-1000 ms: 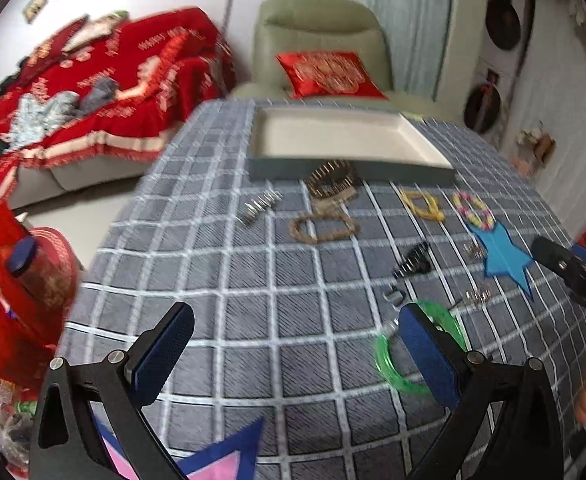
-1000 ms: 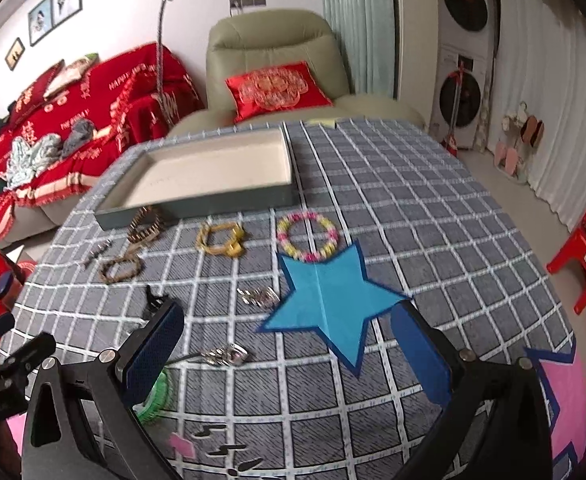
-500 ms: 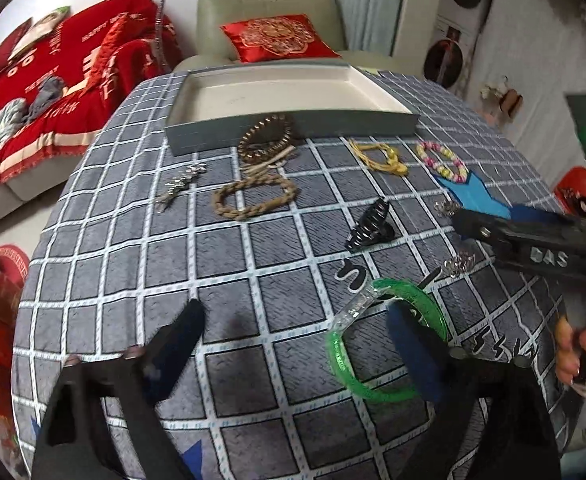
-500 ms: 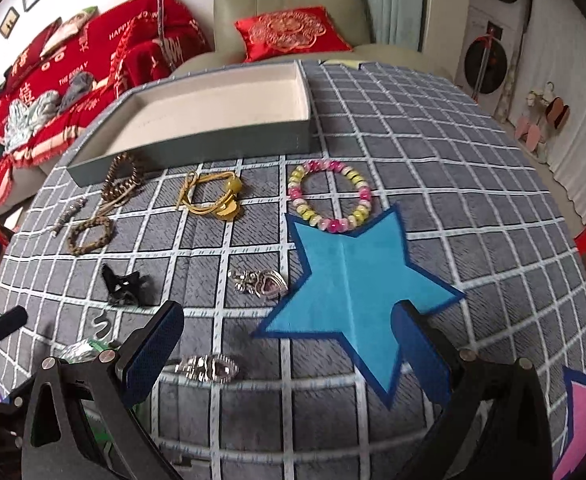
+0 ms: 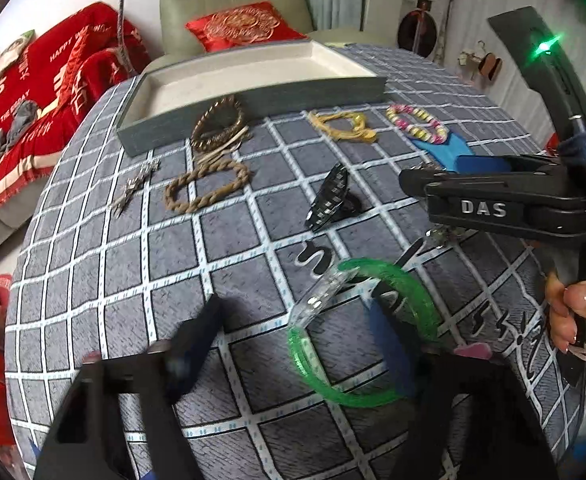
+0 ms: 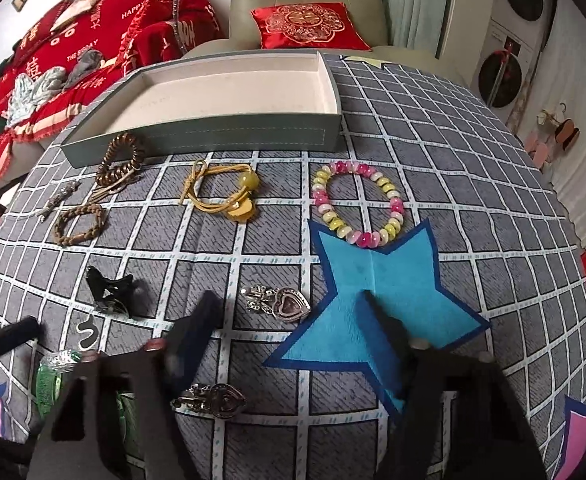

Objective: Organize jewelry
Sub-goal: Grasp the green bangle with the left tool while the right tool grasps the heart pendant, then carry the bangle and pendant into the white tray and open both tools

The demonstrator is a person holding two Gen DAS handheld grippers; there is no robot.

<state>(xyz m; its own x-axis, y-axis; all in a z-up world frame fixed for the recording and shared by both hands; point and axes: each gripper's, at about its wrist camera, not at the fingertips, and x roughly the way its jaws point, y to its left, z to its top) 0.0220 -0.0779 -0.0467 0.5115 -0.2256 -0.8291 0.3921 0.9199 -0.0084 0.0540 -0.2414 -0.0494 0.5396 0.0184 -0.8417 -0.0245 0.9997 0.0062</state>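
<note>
Two hand-held grippers hang low over a table covered in grey checked cloth, and both have just been closing. The left hand-held gripper stands about half open; its right finger sits inside the ring of a green bangle that lies flat on the cloth, with the near left part of the hoop between the jaws, and the blur makes it hard to say whether either pad touches the plastic. The right hand-held gripper is likewise about half open and holds nothing: a silver heart pendant lies on the cloth just ahead of the gap, a second silver pendant lies close under the left finger, and the right finger overlaps a blue paper star. Further off, near a shallow grey tray with a pale bare floor, lie a pink and yellow bead bracelet touching the star's top edge, a yellow cord bracelet, a brown braided bracelet, a dark coiled bracelet against the tray wall, a small silver piece and a black hair clip. In the left view a person's hand grips the handle of the right tool at the right edge.
</note>
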